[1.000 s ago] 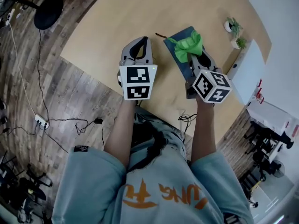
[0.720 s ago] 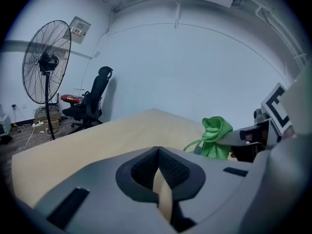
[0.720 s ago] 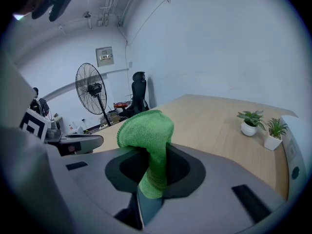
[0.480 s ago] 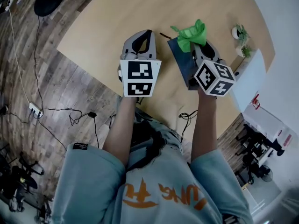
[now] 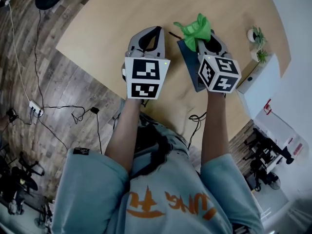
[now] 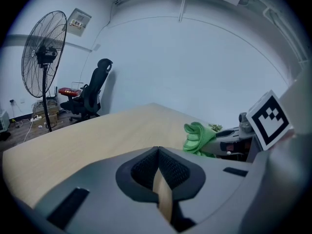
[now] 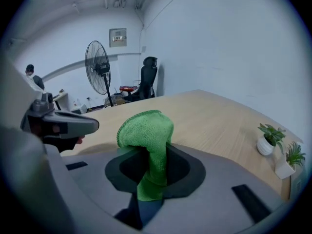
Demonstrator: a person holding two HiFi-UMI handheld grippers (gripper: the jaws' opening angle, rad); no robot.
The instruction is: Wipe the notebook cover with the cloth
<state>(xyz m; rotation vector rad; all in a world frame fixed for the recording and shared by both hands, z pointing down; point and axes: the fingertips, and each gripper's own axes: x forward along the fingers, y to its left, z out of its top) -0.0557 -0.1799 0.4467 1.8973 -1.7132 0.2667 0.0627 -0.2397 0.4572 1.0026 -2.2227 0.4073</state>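
right gripper [image 7: 150, 156] clenched on fuzzy green cloth [image 7: 146, 129], folded lump poking up between jaws | left gripper [image 6: 157, 152] pinched closed, empty | flat dark-blue notebook [image 5: 189, 60] beneath right gripper; smooth wooden table [image 5: 112, 18]

Wooden table [image 5: 122, 9] carries notebook [image 5: 189, 66] and potted plants [image 5: 257, 34]

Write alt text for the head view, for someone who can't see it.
Seen from above, a person's right claw grips a green cloth over the far end of a dark blue notebook on a wooden table. The left claw, shut and empty, is held beside it over the table.
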